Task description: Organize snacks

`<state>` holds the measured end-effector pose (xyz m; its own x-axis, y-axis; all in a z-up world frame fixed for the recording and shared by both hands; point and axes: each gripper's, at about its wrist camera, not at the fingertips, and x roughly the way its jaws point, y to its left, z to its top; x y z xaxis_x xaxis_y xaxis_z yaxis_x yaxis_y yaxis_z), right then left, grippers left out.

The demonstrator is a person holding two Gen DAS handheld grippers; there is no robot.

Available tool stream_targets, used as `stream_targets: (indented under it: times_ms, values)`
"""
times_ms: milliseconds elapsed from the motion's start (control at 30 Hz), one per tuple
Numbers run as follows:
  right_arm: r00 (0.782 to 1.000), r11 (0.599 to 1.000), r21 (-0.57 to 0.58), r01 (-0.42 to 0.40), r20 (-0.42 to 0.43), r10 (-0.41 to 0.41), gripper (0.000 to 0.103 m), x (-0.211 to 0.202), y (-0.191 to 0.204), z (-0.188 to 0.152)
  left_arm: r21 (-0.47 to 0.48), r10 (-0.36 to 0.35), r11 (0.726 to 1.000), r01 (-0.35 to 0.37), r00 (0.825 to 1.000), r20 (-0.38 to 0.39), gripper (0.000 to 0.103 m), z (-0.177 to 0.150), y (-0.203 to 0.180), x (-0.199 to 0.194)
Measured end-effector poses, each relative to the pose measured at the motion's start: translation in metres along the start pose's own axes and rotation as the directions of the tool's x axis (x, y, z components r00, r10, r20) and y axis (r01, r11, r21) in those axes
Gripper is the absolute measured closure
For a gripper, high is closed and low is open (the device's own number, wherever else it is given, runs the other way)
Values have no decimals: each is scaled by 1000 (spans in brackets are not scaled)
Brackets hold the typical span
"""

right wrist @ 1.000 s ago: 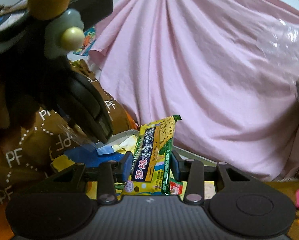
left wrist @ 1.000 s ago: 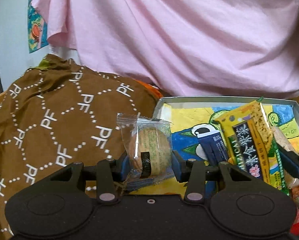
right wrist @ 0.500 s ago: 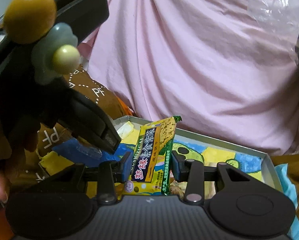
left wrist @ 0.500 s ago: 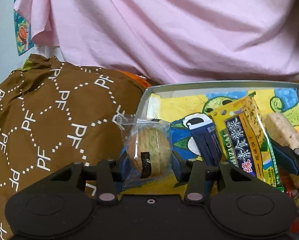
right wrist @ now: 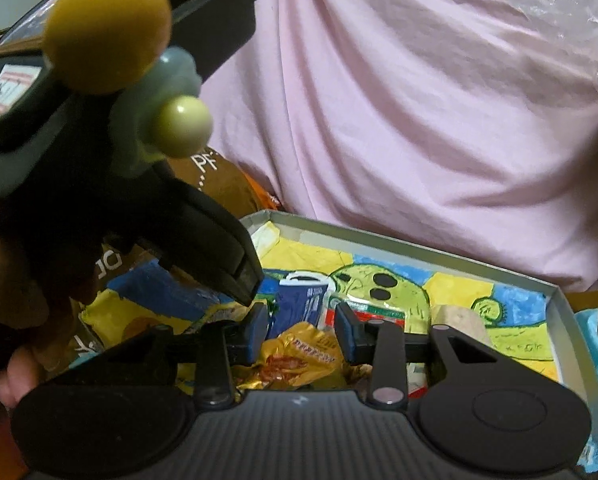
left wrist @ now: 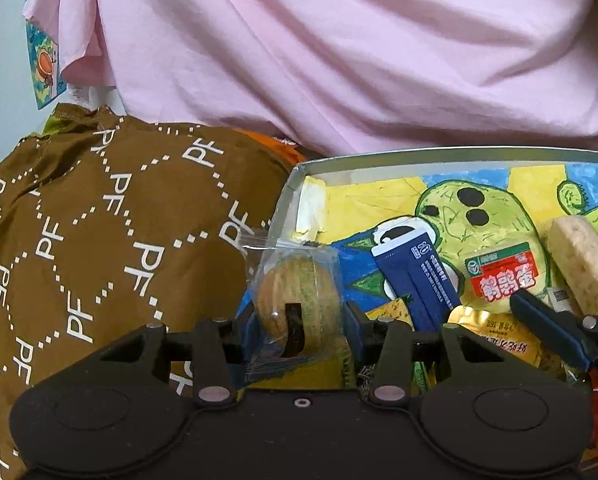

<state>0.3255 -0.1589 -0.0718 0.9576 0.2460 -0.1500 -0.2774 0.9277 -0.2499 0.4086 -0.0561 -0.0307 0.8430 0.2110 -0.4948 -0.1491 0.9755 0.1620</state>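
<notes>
Clear-wrapped round biscuit (left wrist: 299,304) sits pinched between your left gripper (left wrist: 299,330) jaws, at the grey painted-bottom tray's (left wrist: 451,156) near-left corner. Your right gripper (right wrist: 301,332) stands part open, empty; a gold foil packet (right wrist: 303,360) lies below its jaws.

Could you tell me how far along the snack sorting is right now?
Done: a blue pack, a red-labelled pack, a gold pack and a beige bar already lie in the box. In hand: the left tongs grip a wrapped cake by the box's left edge; the right tongs look empty above the gold pack. Left: setting that cake in.
</notes>
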Motion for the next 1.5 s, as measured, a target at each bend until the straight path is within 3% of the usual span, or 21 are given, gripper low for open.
stream_targets:
  times_ms: [500,933,1200,1500]
  values:
    - [1000,1000,5,2,-2,-2,37,0,2,0,-111,41,993,-42,999,-13,28,0,22,-8]
    - [997,999,7,35,65,-35,12,-20,-2,14,-175,60,983,-49,997,55,4,4,47,-42]
    - [990,996,45,71,118,-76,2,-44,-9,28,-194,75,980,-55,993,95,1,6,57,-64]
    - [982,991,82,106,146,-117,0,-67,-18,36,-200,70,979,-44,990,125,1,5,63,-90]
